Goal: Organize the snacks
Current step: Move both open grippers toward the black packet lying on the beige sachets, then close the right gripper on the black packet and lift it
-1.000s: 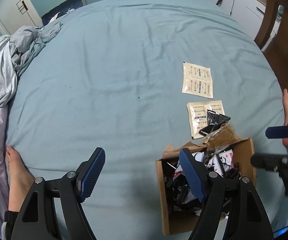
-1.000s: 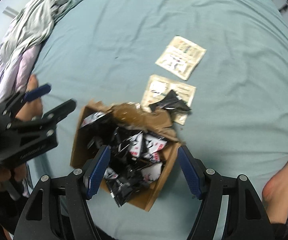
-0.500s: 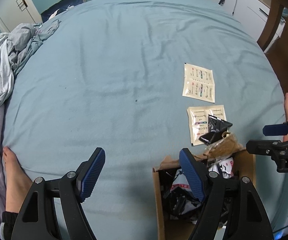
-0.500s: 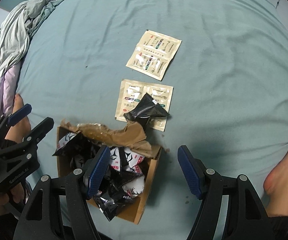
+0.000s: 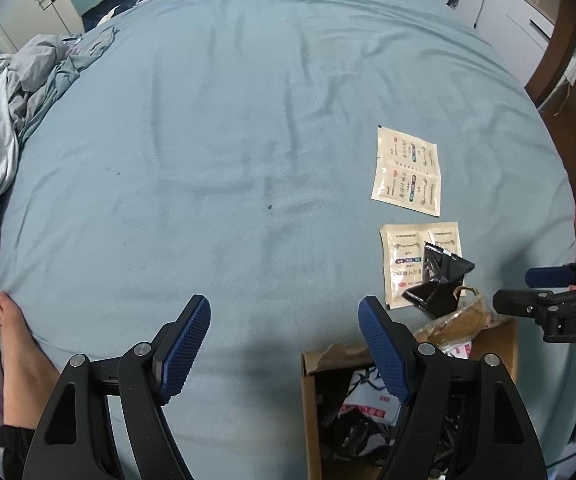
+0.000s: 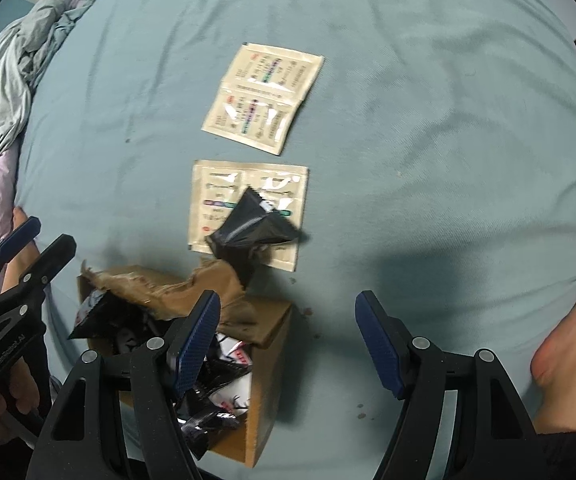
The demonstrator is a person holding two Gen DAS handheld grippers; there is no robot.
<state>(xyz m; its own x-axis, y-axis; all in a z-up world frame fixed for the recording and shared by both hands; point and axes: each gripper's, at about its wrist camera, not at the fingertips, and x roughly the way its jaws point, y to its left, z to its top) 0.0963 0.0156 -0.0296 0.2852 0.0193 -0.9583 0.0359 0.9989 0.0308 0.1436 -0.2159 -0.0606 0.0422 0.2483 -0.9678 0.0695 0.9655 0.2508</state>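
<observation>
A torn cardboard box full of black and white snack packets lies on the blue bed. A black snack packet lies just beyond it, on a cream double sachet. A second cream double sachet lies farther off. My left gripper is open and empty, left of the box. My right gripper is open and empty, over the box's right edge.
The blue bed sheet spreads ahead. A crumpled grey blanket lies at the left. Bare feet rest at the left and right. White cabinets stand beyond the bed.
Both grippers have pulled back and risen from the box, staying open. The right view now centres on the sachets and the black packet.
</observation>
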